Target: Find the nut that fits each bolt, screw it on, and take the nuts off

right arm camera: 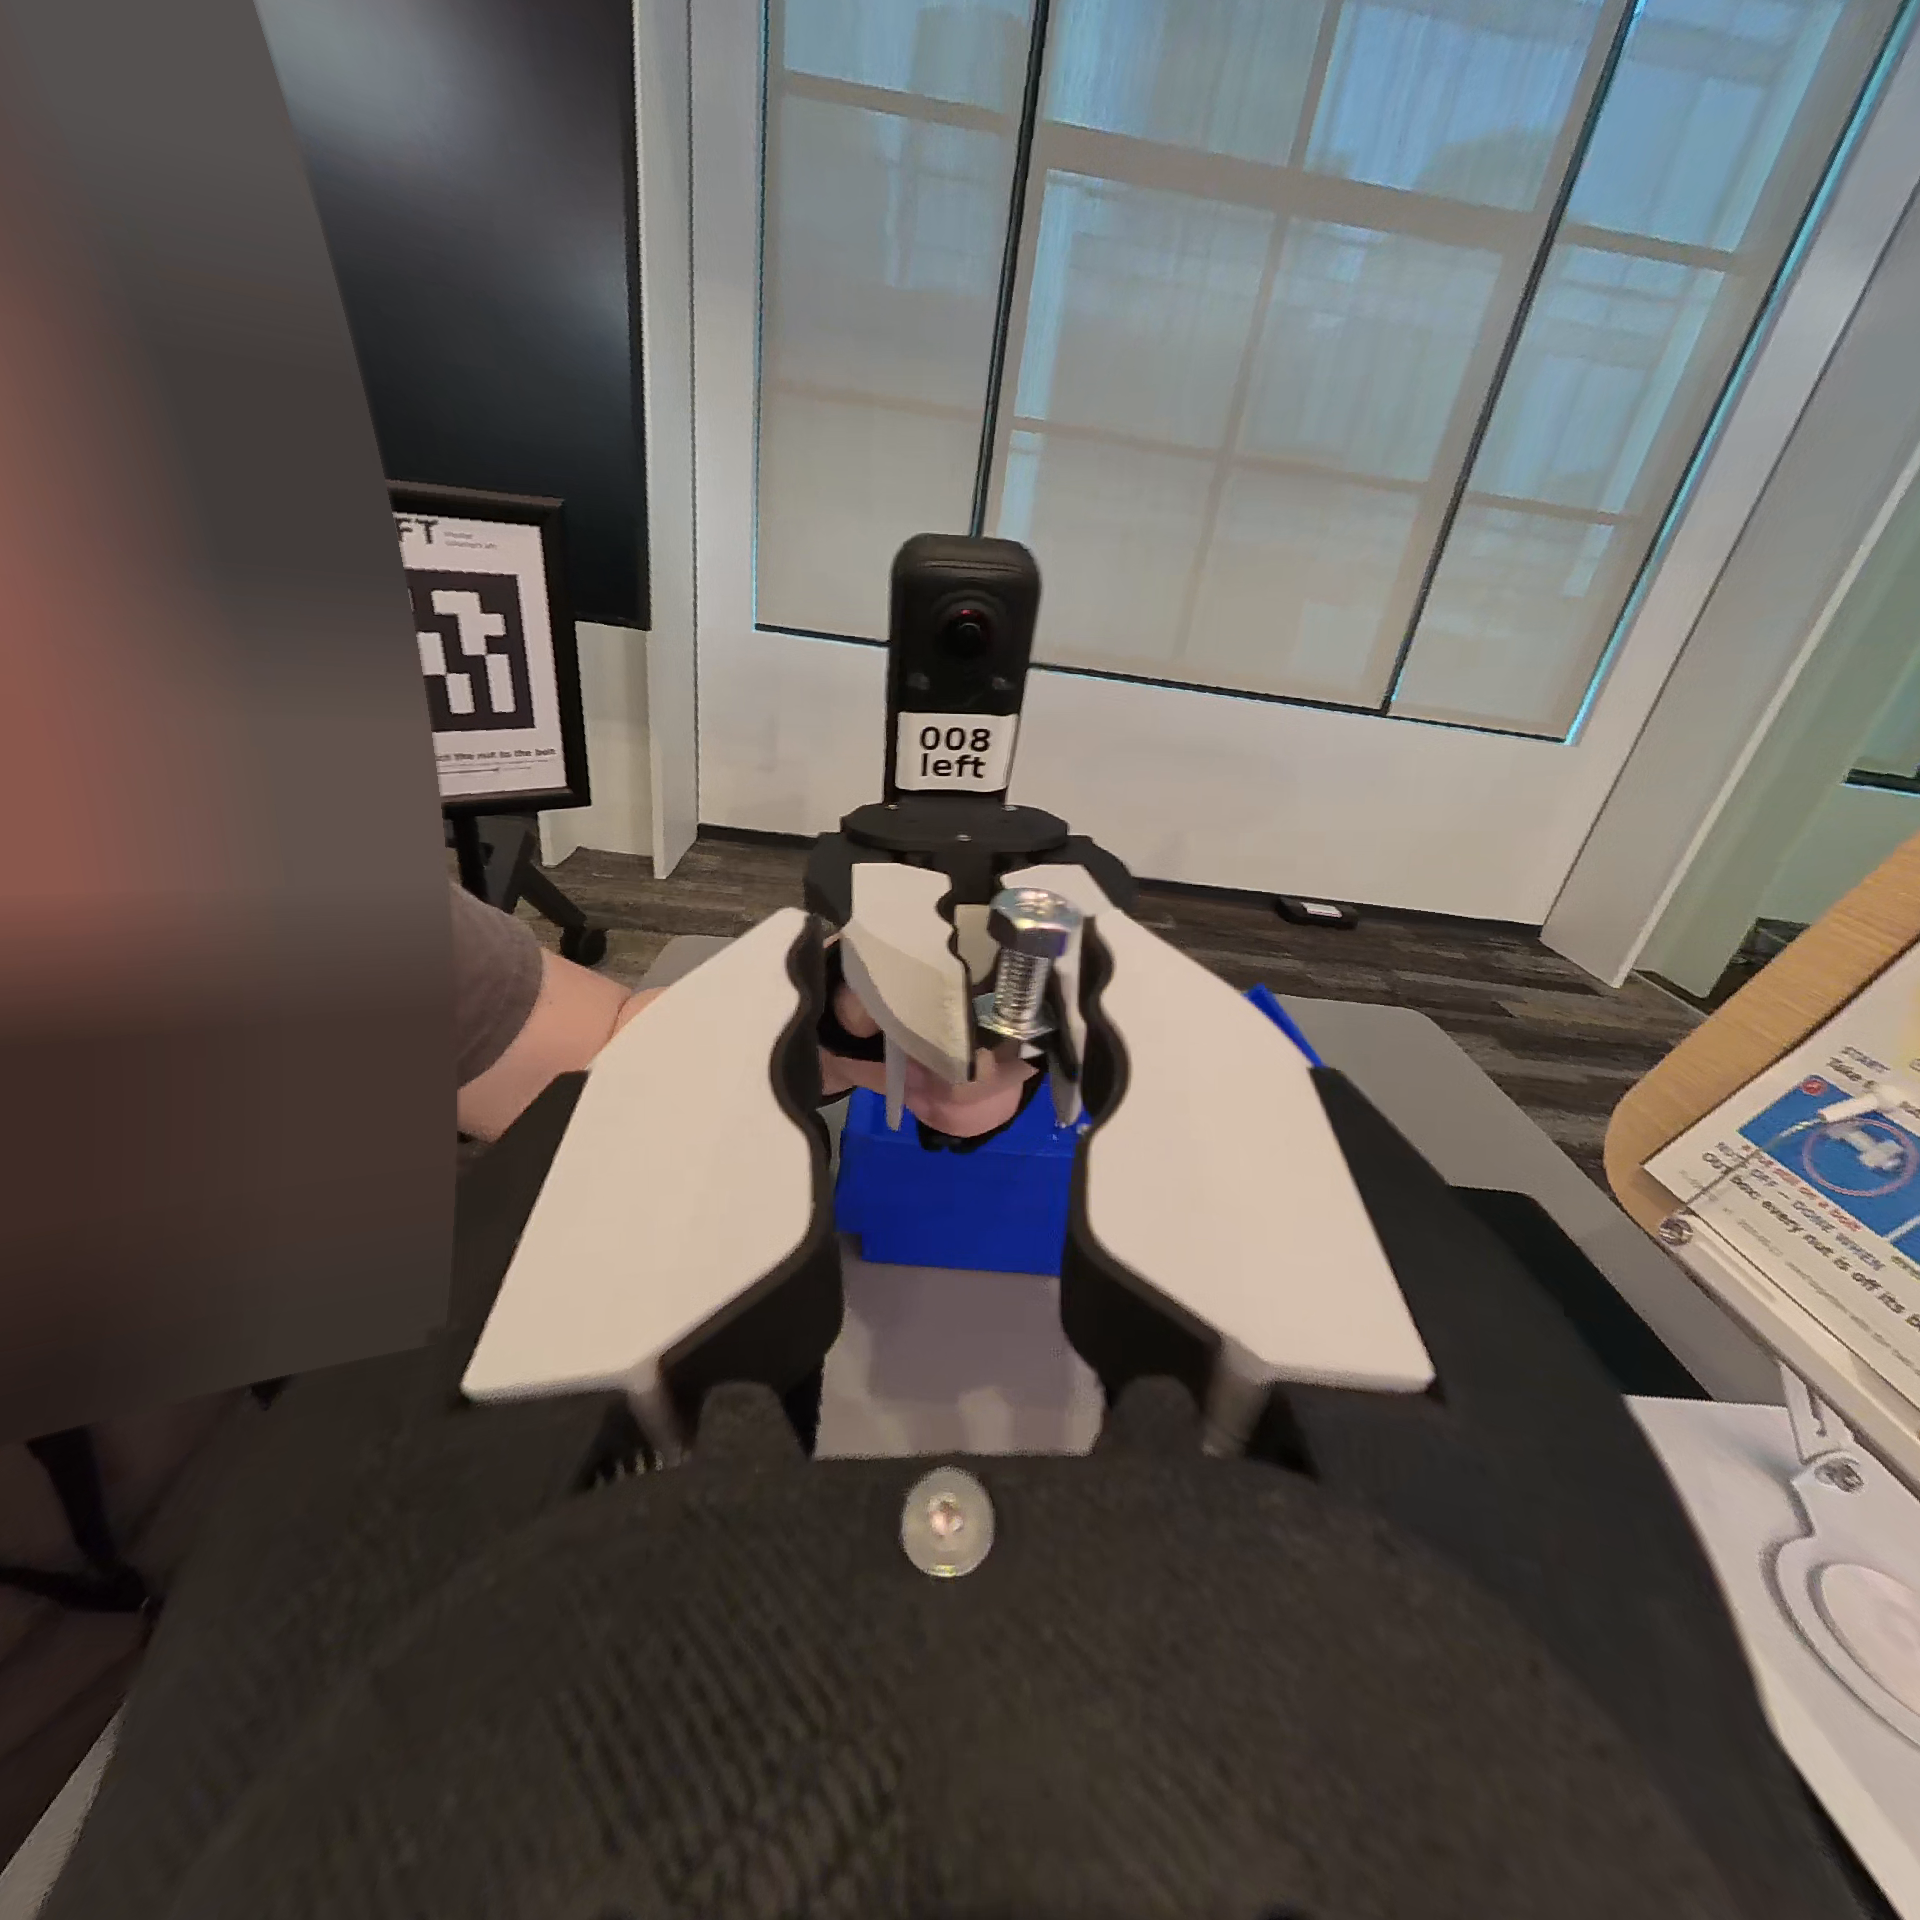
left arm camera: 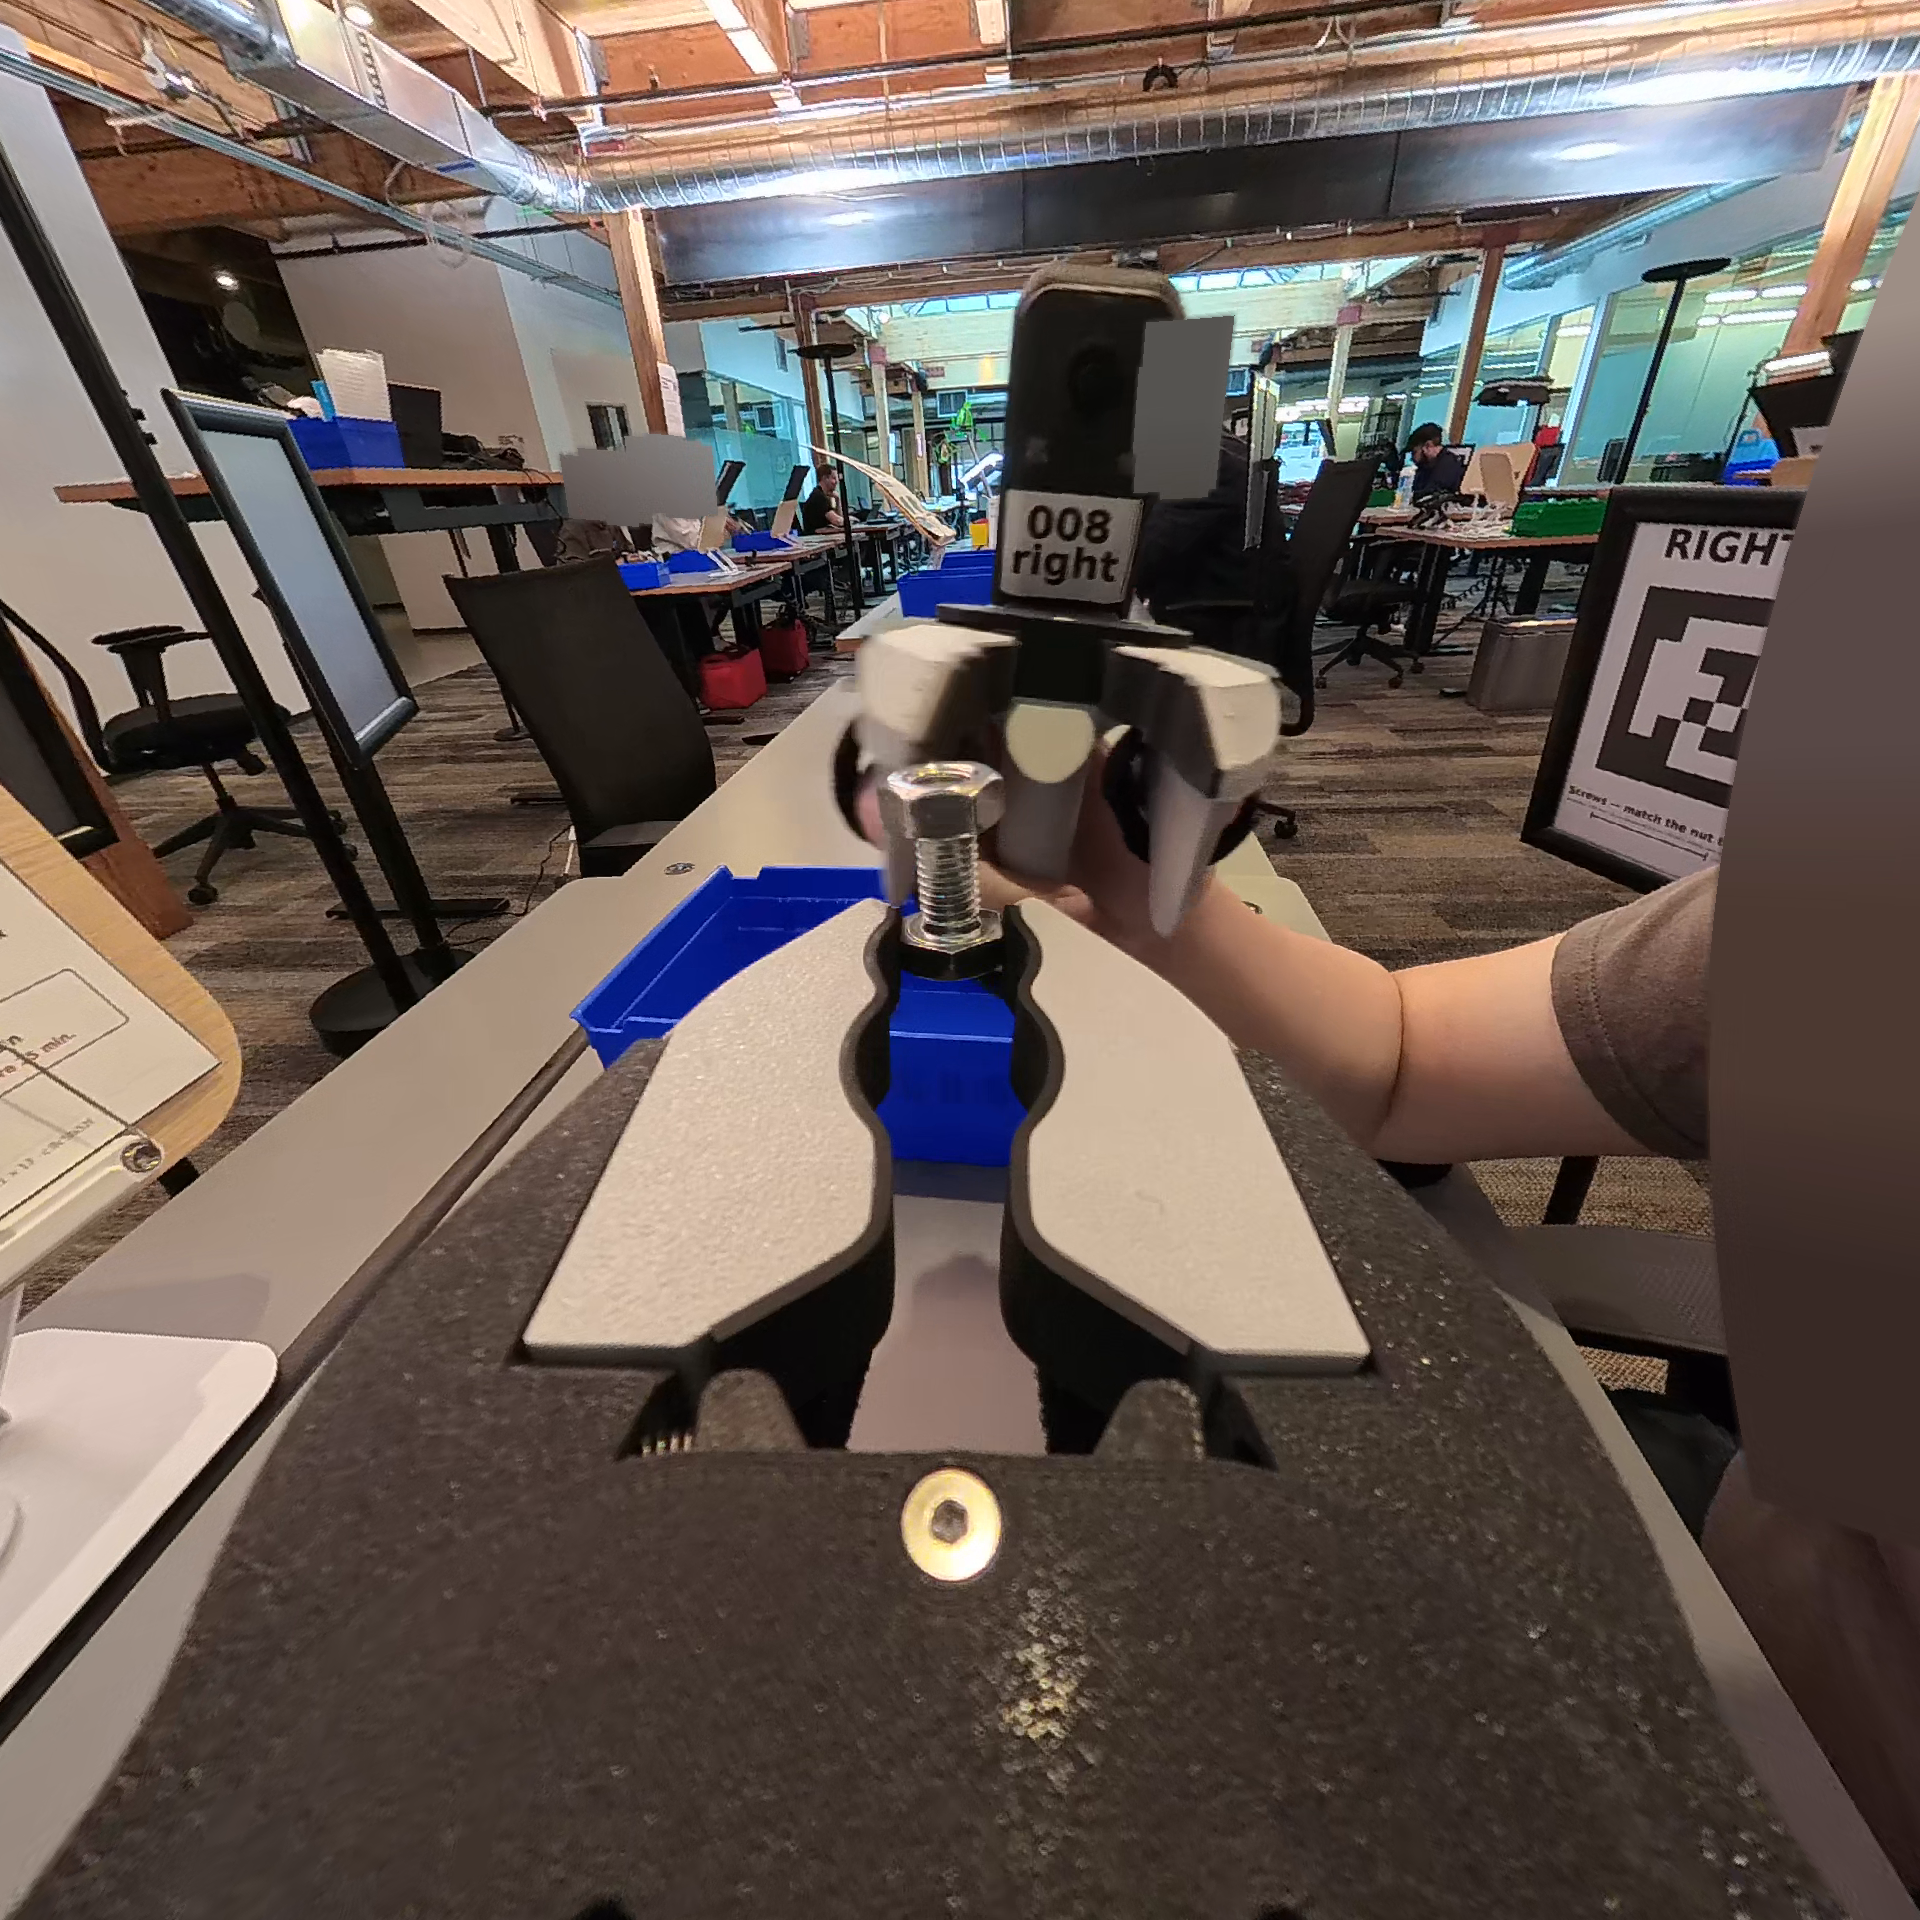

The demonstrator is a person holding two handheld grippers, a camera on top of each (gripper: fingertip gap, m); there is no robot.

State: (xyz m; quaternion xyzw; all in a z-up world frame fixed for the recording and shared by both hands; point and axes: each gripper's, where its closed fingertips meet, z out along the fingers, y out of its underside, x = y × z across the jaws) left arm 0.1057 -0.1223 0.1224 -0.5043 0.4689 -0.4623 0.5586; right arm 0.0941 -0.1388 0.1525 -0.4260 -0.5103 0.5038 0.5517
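Turning the nut is the step you look to be on, so keep the bolt dead upright and let only one tool rotate. Your left gripper pinches the bolt low down, its fingers drawn in on the hex head at the bottom of the thread, and that grip reads as firm. The bolt stands threads-up at about 12 o'clock from the left camera, above the blue bin on the grey table. The nut sits at the very top of the thread, seemingly only just caught, so a tilt there may cross the thread or drop it. Your right gripper is spread wide and holds nothing; in the left view its fingers hang just at 3 o'clock of the nut, blurred, and I cannot tell whether one brushes it. From the right camera the bolt shows at about 1 o'clock, close to the inner edge of the right-hand finger, with the nut level with the fingertips. Bring the right fingers squarely across two flats of the nut, close gently, and twist in short turns, re-gripping between them. Hold the left tool still while you do, and stay over the bin so a dropped nut lands in it.
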